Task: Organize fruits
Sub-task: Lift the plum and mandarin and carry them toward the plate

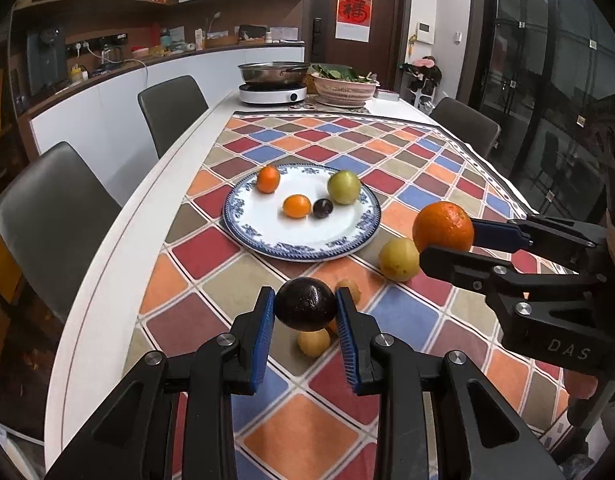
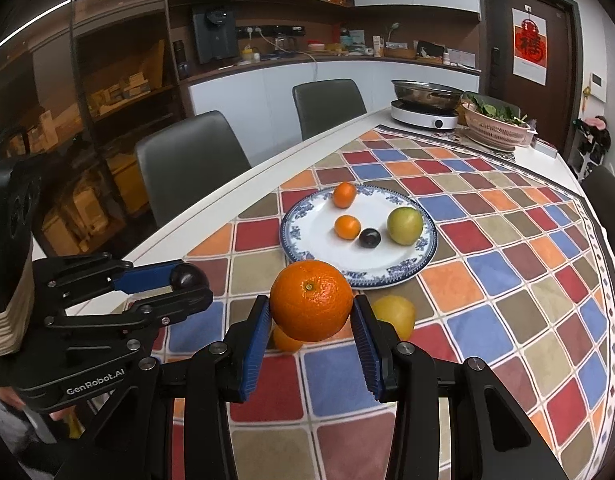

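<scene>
Left gripper [image 1: 305, 306] clamped on a dark plum [image 1: 306, 303], held clear of the checked cloth [image 1: 411, 160]; right gripper [image 2: 312, 308] clamped on a large orange [image 2: 311, 301], likewise aloft; blue-rimmed plate [image 1: 243, 228] at twelve o'clock from both, carrying two small oranges, one dark plum, one green fruit; yellow fruit [image 1: 398, 259] on the cloth at the plate's four o'clock in the left view.

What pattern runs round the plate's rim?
Blue floral on white, round the plate; clearest in the right wrist view.
</scene>
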{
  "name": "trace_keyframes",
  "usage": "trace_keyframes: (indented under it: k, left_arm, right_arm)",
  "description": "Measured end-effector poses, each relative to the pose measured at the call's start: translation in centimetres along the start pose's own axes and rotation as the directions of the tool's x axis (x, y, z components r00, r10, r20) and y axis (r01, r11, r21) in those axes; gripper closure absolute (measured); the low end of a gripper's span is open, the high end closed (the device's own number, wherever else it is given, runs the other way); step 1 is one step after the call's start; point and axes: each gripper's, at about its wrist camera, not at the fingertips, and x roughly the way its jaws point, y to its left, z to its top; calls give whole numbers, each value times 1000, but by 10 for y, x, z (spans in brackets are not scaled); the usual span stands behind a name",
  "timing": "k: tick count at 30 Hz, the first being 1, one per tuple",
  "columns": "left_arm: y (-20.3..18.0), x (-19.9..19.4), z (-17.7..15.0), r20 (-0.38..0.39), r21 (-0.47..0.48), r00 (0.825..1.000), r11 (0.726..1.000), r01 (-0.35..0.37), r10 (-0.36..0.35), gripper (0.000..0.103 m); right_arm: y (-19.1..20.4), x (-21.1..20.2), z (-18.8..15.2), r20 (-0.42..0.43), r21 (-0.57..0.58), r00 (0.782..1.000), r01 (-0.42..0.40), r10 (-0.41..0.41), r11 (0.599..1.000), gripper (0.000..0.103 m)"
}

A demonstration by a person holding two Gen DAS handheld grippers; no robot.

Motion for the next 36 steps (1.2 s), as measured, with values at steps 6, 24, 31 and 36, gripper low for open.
trace_keyframes:
  k: [6,24,31,36]
  left_arm:
    - [5,6,14,13,4,1000,1000,13,-13,72]
    - [26,54,80,6,32,1000,999,27,-27,72]
    - [33,54,81,-3,40,1000,999,19,-19,72]
    - [35,56,86,1,42,1000,999,4,-4,72]
  right_arm:
    - [-5,6,12,-3,16,1000,3,-3,1000,61]
    - [-41,46,69,-21,49,998,63,-62,997,61]
    - [-33,43,78,-6,57,995,102,-102,993,61]
    - [-31,44,81,-14,37,994,113,-113,993,61]
